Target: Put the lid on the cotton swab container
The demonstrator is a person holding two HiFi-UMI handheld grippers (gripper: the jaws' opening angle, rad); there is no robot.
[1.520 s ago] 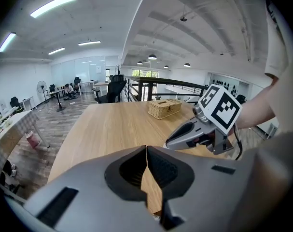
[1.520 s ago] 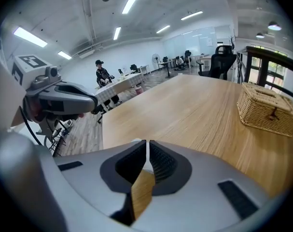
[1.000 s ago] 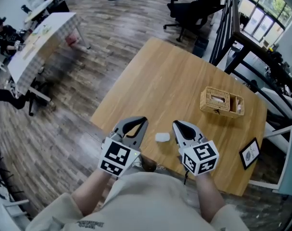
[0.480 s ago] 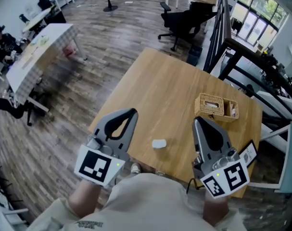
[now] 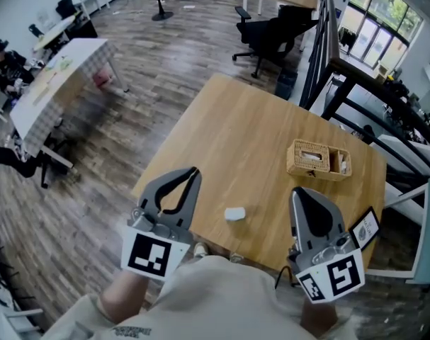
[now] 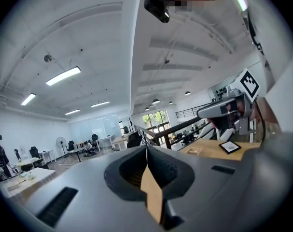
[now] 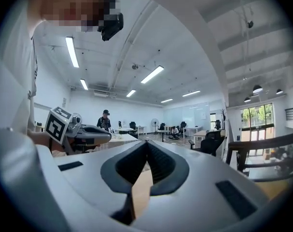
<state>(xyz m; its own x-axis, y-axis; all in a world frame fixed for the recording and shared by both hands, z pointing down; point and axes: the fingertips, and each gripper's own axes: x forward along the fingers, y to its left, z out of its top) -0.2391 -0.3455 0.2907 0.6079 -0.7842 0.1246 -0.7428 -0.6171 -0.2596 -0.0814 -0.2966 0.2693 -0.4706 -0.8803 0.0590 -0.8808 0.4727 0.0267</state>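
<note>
Office flooring surrounds the worktop, where the small white container sits alone at lower centre. A second ago both claws flanked it closely; now they are pulled back and well apart, so the lidding is probably finished, though the lid is too small to confirm. The left claw and right claw are pressed together, empty.

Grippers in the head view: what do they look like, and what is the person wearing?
Both the left gripper and the right gripper are grey, tapering to a rounded tip, with black ribbed lining inside. Each carries a white cube with black square markers. A thin dark cable hangs by the right one. The person wears a cream long-sleeved top.
</note>
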